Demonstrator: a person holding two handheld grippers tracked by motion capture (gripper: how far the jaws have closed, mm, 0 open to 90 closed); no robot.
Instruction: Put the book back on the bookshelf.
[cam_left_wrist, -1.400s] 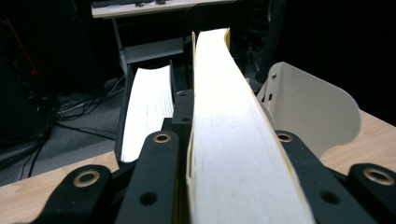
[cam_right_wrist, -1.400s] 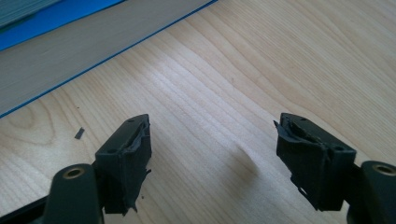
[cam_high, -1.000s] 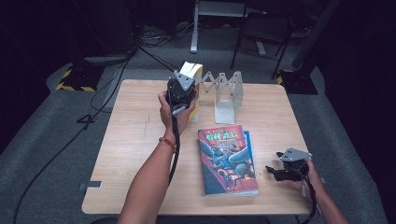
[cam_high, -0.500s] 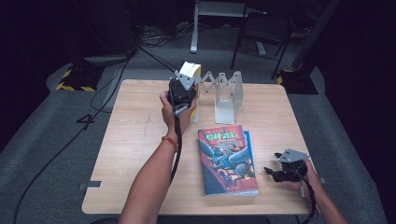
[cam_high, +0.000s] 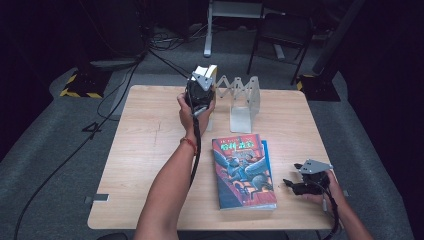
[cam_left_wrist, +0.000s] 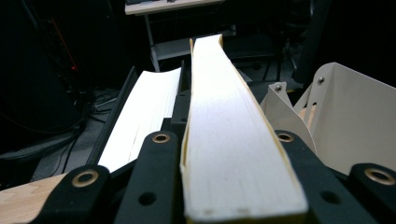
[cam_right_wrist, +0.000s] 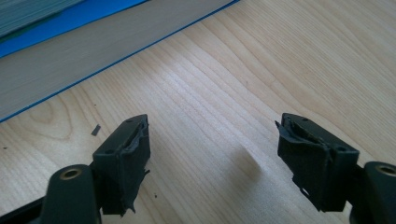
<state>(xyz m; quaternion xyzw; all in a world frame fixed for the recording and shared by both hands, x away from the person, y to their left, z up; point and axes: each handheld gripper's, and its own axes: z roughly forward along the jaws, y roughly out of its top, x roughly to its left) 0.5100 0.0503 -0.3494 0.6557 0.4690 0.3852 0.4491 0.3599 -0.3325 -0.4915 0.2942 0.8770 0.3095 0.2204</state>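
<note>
My left gripper (cam_high: 201, 93) is at the far middle of the table, shut on an upright yellow-covered book (cam_high: 209, 71) at the left end of the beige folding book rack (cam_high: 243, 101). In the left gripper view the left gripper (cam_left_wrist: 223, 138) clamps the yellow-covered book (cam_left_wrist: 233, 140) across its white page edge. A second standing book (cam_left_wrist: 144, 112) is just left of it and the rack (cam_left_wrist: 345, 116) is on the right. Near the front right edge, my right gripper (cam_high: 293, 183) rests open. In the right gripper view the right gripper (cam_right_wrist: 217, 126) holds nothing over bare wood.
A colourful illustrated book (cam_high: 242, 167) lies flat on a blue book (cam_high: 267, 165) at the table's front centre, just left of my right gripper. The blue book's edge (cam_right_wrist: 93, 42) runs across the top of the right gripper view. A chair and cables stand beyond the wooden table (cam_high: 145, 150).
</note>
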